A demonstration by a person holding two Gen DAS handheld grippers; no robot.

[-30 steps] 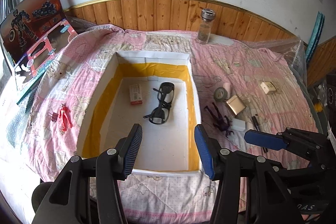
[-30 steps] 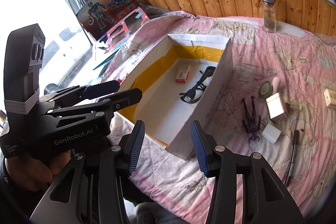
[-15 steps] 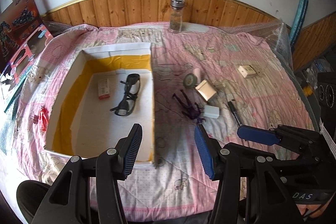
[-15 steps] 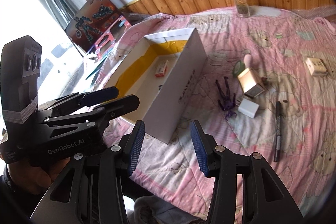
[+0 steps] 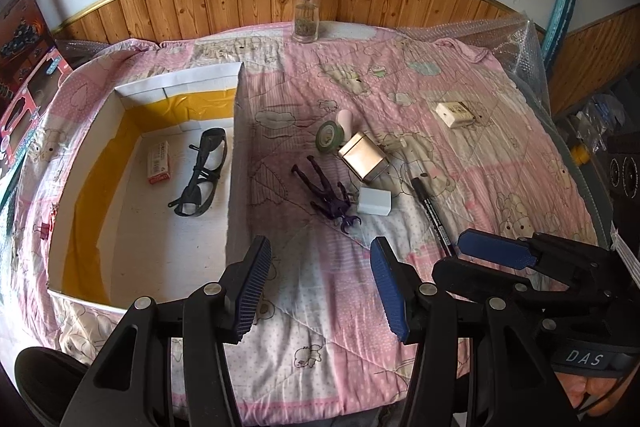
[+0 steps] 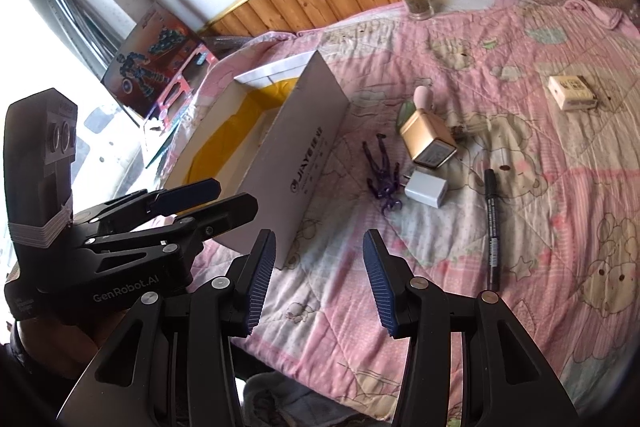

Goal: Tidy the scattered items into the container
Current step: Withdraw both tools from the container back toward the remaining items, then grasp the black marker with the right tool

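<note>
Between the blue pads of the left tongs (image 5: 320,287) is only pink blanket (image 5: 500,131); these tongs are spread wide and hold nothing. Beside them on the right, the right tongs (image 6: 316,281) are spread wide too, and empty. Just ahead of both lies the purple toy figure (image 5: 326,193), with the white plug (image 5: 374,202) touching it on the far right side. A little further right lies the black pen (image 6: 493,227). Past the toy sit the gold box (image 5: 363,158) and the green tape roll (image 5: 330,135). Off to the left of the left tongs stands the white box (image 5: 234,163), with dark glasses (image 5: 202,171) and a small red pack (image 5: 159,163) already inside. The next job is probably picking up the toy, the nearest thing. Go down slowly, put one pad on each side of its thin body, squeeze softly, and don't bump the plug.
</note>
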